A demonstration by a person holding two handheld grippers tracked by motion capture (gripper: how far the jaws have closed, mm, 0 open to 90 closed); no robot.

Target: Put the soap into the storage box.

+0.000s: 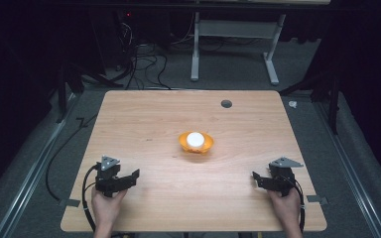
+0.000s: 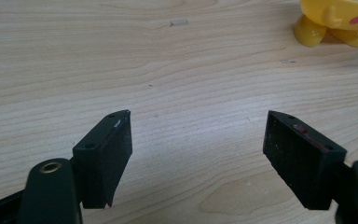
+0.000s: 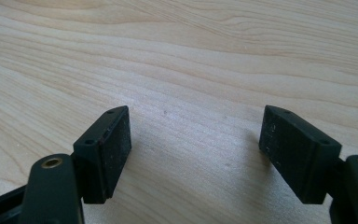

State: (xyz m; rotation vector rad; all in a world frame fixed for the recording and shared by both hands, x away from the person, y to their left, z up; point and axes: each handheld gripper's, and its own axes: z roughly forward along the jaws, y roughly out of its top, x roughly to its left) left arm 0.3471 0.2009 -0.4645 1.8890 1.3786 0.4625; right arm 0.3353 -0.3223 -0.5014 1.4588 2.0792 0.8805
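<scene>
No writing is legible anywhere. A yellow-orange duck-shaped toy [image 1: 196,142] with pink cheeks and a white top stands near the centre of the wooden table [image 1: 188,198], at one o'clock from the left gripper [image 1: 129,178]. The right gripper [image 1: 258,179] rests well apart at four o'clock from the toy. Both grippers' jaws are spread wide, holding nothing.

My left gripper [image 1: 127,179] and right gripper [image 1: 258,179] are black, each topped by a grey three-cornered plate, with brass-ringed screw holes and trailing black cables.
</scene>
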